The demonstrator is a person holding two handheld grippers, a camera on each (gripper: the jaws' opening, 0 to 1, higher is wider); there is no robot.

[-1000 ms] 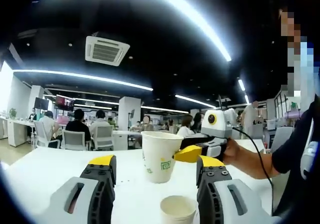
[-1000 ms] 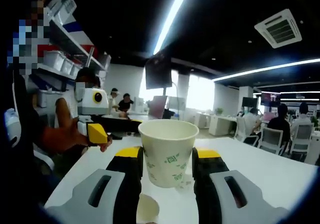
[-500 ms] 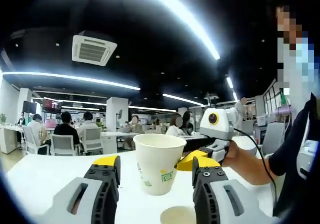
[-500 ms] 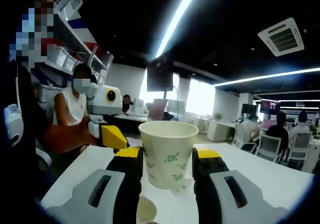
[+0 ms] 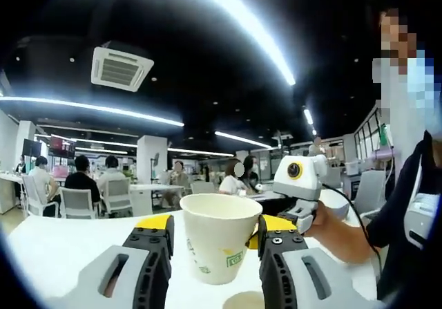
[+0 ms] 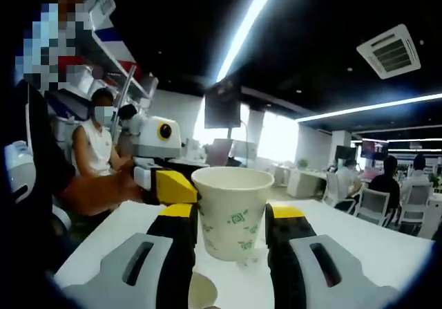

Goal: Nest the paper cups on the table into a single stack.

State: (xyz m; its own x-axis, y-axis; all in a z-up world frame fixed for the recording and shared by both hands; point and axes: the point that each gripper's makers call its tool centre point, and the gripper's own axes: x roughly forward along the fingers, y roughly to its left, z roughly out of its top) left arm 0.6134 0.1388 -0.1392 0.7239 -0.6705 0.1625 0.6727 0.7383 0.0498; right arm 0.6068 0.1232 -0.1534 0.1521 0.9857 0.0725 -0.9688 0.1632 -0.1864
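Observation:
A white paper cup with green print is upright above the white table, and my right gripper is shut on its sides. A yellow fingertip of my left gripper comes in from the left and reaches the cup's rim. In the left gripper view the same cup sits between the jaws of my left gripper, which is open with little gap on either side. Behind it is the right gripper's white body in a person's hand. A second cup stands on the table below.
The person holding the grippers stands at the table's edge. Seated people and white chairs fill the office behind the table. A seated person is at the left of the right gripper view.
My left gripper has moved up to the held cup and its jaws have narrowed around it. The right gripper still holds the cup the same way.

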